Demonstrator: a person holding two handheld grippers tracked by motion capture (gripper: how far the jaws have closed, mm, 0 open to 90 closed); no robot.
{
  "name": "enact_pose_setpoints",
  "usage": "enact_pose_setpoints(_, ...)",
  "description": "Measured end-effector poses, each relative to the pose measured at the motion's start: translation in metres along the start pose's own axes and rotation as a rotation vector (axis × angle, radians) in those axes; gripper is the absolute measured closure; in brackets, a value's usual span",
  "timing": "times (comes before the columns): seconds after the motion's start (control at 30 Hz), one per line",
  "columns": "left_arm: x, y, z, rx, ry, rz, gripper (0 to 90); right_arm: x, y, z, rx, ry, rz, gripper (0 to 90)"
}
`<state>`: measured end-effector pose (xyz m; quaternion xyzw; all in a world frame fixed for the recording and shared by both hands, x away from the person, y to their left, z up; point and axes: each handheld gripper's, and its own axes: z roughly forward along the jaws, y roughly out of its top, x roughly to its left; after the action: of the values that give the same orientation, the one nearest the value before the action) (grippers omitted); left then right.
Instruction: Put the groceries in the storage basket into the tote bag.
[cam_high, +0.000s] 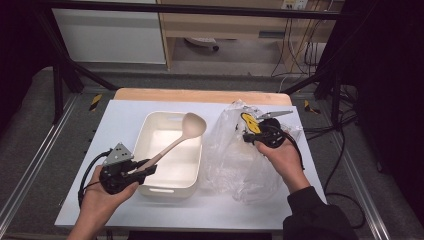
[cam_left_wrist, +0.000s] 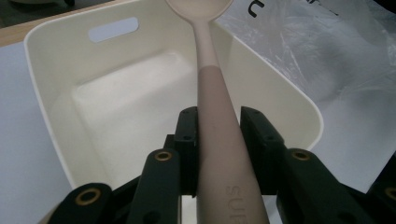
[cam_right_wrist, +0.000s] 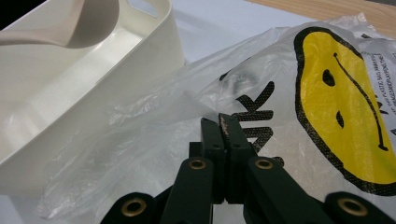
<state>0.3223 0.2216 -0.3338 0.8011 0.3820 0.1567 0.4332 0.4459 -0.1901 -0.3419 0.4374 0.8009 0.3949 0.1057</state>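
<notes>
A: What does the left gripper (cam_high: 145, 167) hold?

B: A pale pink-beige spoon (cam_high: 176, 141). Seen along the left gripper's own jaws, the two black jaws stand on either side of the darker handle of the spoon (cam_left_wrist: 215, 126) and clamp it; raised letters show on the handle near the bottom of that view. In the high view the spoon slants up and away from the gripper, and its round bowl hangs above the far right part of the cream tub (cam_high: 144, 145).

A: Where does the tub sit?

B: Near the middle of the white desk (cam_high: 122, 112), slightly towards the left edge. It is a rounded rectangular tub (cam_left_wrist: 56, 100) with a slot handle cut in each short wall; one slot faces the near edge, the other the far edge.

A: And the right gripper (cam_high: 248, 136)?

B: It is over the clear plastic bag (cam_high: 231, 160), which lies crumpled on the right half of the desk, just beside the tub's right wall. In the right gripper view the jaws are pressed together, and a fold of the bag (cam_right_wrist: 154, 121) film seems to be pinched between their tips, though this cannot be confirmed. The bag bears a yellow smiling face (cam_right_wrist: 348, 107) and black lettering.

A: What lies beyond the desk?

B: A strip of bare wood (cam_high: 200, 95) runs along its far edge.
</notes>
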Motion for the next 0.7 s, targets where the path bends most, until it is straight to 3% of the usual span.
enact_pose_setpoints(0.23, -0.008, 0.003, -0.002, -0.012, -0.05, 0.01, 68.4, 0.0, 0.007, 0.001, 0.008, -0.001, 0.002, 90.0)
enact_pose_setpoints(0.47, -0.029, 0.006, 0.0, 0.015, -0.094, 0.067, 68.4, 0.0, 0.008, 0.001, 0.016, 0.0, 0.007, 90.0)
enact_pose_setpoints(0.7, -0.041, 0.002, 0.003, 0.046, -0.133, 0.095, 68.4, -0.001, 0.01, 0.001, 0.018, 0.001, 0.002, 90.0)
